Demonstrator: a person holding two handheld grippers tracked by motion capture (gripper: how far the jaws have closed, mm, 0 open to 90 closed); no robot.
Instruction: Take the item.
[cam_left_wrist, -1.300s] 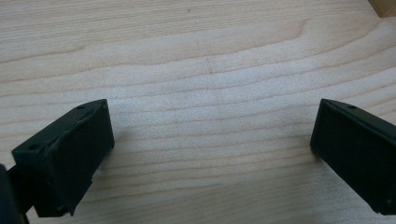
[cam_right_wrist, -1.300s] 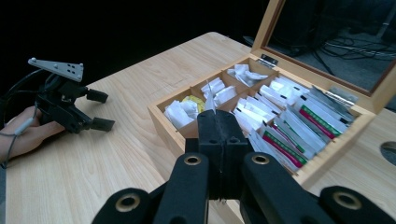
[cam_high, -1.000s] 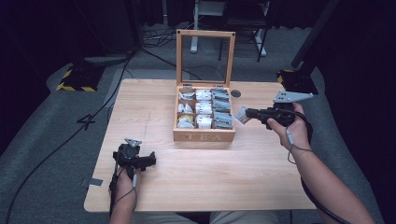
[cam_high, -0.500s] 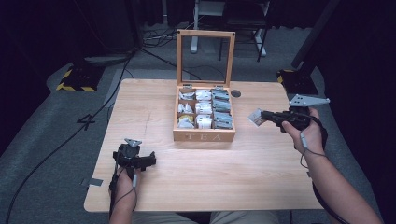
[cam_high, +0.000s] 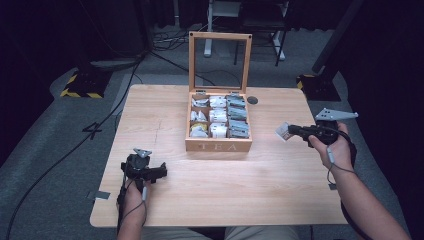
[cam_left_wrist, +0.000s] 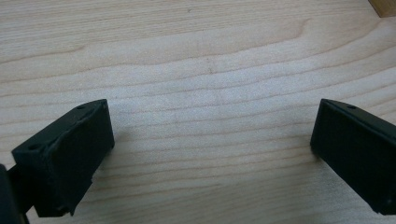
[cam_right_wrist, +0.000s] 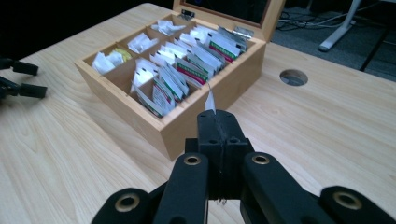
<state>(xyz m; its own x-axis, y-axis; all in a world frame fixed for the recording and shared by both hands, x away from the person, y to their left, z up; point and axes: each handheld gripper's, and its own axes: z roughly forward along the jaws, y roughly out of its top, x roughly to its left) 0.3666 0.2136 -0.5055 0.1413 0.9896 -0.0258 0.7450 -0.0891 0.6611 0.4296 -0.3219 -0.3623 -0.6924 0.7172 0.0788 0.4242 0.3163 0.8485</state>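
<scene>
Between the closed fingers of the right gripper (cam_high: 296, 130) sits a small white tea packet (cam_high: 283, 131), pinched by one edge so that in the right gripper view only its thin white rim (cam_right_wrist: 210, 100) sticks up past the black pads, while the high view shows its flat face. That gripper is held above the right part of the worktop (cam_high: 260, 185), apart from the wooden tea box (cam_high: 218, 145) and short of the worktop's right edge, with bare wood between it and the box wall. The left gripper (cam_high: 159, 172) rests low near the front left part of the worktop, its fingers (cam_left_wrist: 70, 158) spread wide with nothing between them; its own view shows plain wood grain beneath and a corner of the box at the top right. Open wood lies all along the front of the box. The box stands at the middle rear with its glass-paned lid (cam_high: 219, 60) upright; its compartments hold white and green-striped packets, whose printing can be made out in the right gripper view but not from above. A round hole (cam_high: 252, 100) pierces the worktop just right of the box's rear corner.
</scene>
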